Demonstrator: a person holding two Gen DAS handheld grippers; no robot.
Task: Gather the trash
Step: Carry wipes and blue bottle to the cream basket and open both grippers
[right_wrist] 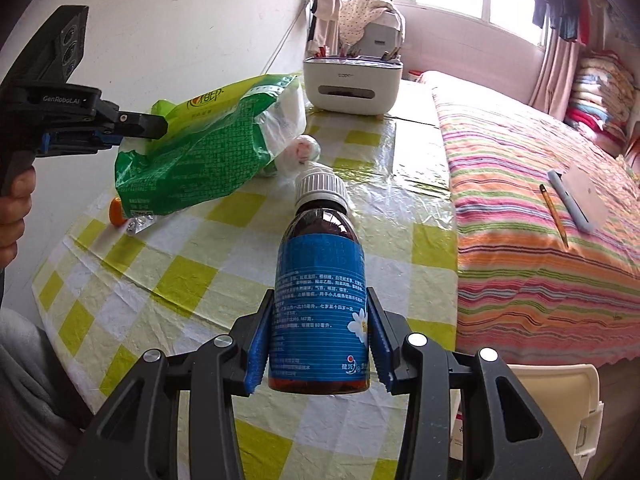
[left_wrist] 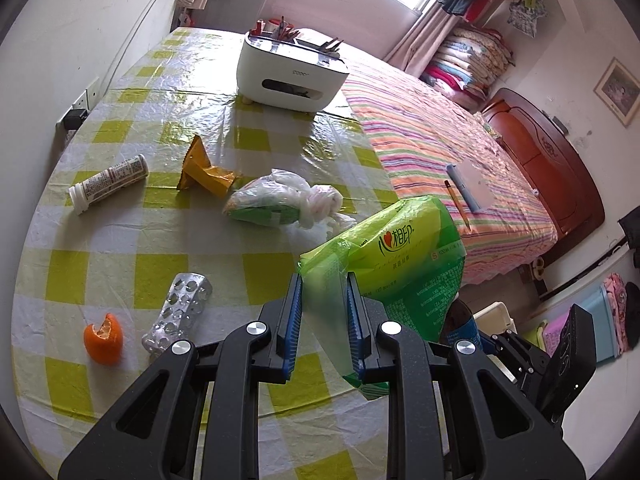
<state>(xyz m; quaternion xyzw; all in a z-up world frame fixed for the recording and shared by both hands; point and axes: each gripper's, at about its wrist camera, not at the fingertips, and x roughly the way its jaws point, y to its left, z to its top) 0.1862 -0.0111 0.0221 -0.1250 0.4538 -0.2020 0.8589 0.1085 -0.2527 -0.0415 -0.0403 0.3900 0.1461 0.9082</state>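
Right gripper (right_wrist: 320,344) clamps brown bottle (right_wrist: 320,300), cap pointing away.

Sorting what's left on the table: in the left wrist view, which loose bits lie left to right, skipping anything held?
White tube → orange peel → blister pack → yellow wrapper → crumpled plastic bag.

The green bag (left_wrist: 404,264) carries the brand "心相印" in white, with an "S" in a small box below it. The left claw's (right_wrist: 156,128) body reads "GenRoboLAI". The blue bottle label (right_wrist: 320,300) has Chinese print too small to read.
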